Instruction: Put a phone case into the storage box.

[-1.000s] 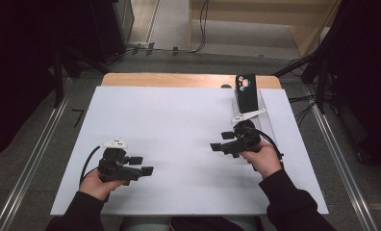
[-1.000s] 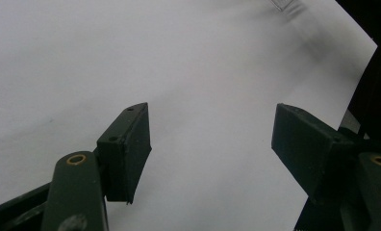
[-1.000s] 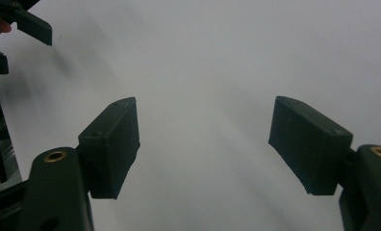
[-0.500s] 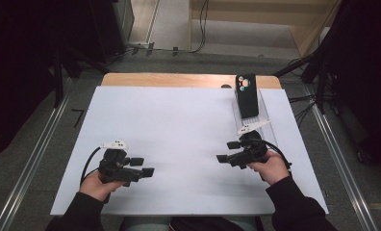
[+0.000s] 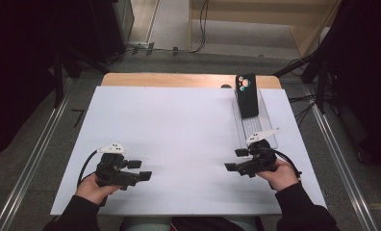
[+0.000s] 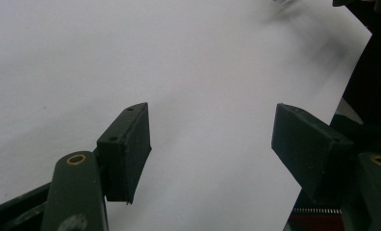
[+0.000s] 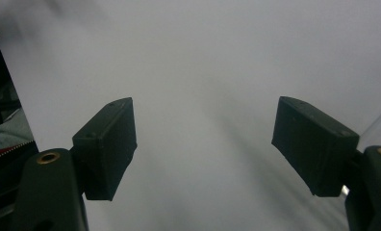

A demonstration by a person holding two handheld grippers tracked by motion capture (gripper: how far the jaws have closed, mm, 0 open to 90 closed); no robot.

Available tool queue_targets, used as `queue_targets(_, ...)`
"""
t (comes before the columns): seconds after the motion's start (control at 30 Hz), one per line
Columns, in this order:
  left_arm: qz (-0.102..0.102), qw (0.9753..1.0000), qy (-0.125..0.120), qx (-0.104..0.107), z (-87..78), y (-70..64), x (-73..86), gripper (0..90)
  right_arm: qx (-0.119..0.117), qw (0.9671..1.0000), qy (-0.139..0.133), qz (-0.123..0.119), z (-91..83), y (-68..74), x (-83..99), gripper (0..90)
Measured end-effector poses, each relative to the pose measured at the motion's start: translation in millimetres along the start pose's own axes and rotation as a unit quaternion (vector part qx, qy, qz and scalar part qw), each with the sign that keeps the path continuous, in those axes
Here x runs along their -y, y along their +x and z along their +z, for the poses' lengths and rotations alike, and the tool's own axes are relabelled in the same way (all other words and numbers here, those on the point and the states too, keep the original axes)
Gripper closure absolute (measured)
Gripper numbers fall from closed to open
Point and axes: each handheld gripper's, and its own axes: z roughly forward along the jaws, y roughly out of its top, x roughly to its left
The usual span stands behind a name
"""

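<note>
1. Near the front edge of the white table (image 5: 179, 130), the right gripper (image 5: 233, 166) has its jaws wide apart and holds nothing.
2. Past that gripper, toward the far edge, lies a clear tray (image 5: 268, 126). A black phone (image 5: 247, 95) sits on the tray's far end.
3. Long side of the phone runs away from the person.
4. Farther from the phone, the left gripper (image 5: 144, 174) is wide open and empty too, so the right one looks best placed to reach.

Even overhead light on the white table (image 5: 179, 134), dark surroundings, soft blurred gripper views.
</note>
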Motion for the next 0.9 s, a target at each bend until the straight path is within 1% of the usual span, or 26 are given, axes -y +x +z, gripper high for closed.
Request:
queue_targets(0.1,-0.001,1.0000,0.001,0.000,-0.1,0.5,1.0,30.0,0.007,1.0000,0.006,0.002,-1.7,-0.4,5.3,21.4)
queue_targets(0.23,-0.002,1.0000,-0.001,0.000,0.1,0.3,1.7,30.1,0.011,0.9999,0.004,0.003,-5.1,-1.5,11.5,21.2)
queue_targets(0.3,-0.001,1.0000,0.001,0.001,0.2,0.1,2.1,30.1,0.016,0.9999,0.003,0.003,-7.2,-1.8,14.1,20.8)
queue_targets(0.37,0.002,1.0000,-0.001,0.003,0.5,-0.3,2.9,30.1,0.022,0.9997,0.003,0.007,-8.9,-2.5,17.0,20.7)
queue_targets(0.63,0.002,1.0000,-0.002,-0.009,0.1,-1.6,6.1,30.1,0.034,0.9992,-0.002,0.020,-14.8,-5.0,29.4,20.6)
queue_targets(0.73,0.007,0.9999,0.000,-0.012,-0.1,-1.7,7.4,30.1,0.045,0.9987,-0.003,0.022,-15.9,-4.5,32.0,20.5)
queue_targets(0.8,0.004,0.9999,0.001,-0.013,0.0,-1.8,7.9,30.1,0.047,0.9985,-0.009,0.025,-16.6,-4.8,33.0,20.5)
queue_targets(0.9,0.005,0.9999,0.002,-0.013,1.0,-1.4,7.8,30.1,0.045,0.9986,-0.005,0.026,-15.7,-5.1,33.5,20.5)
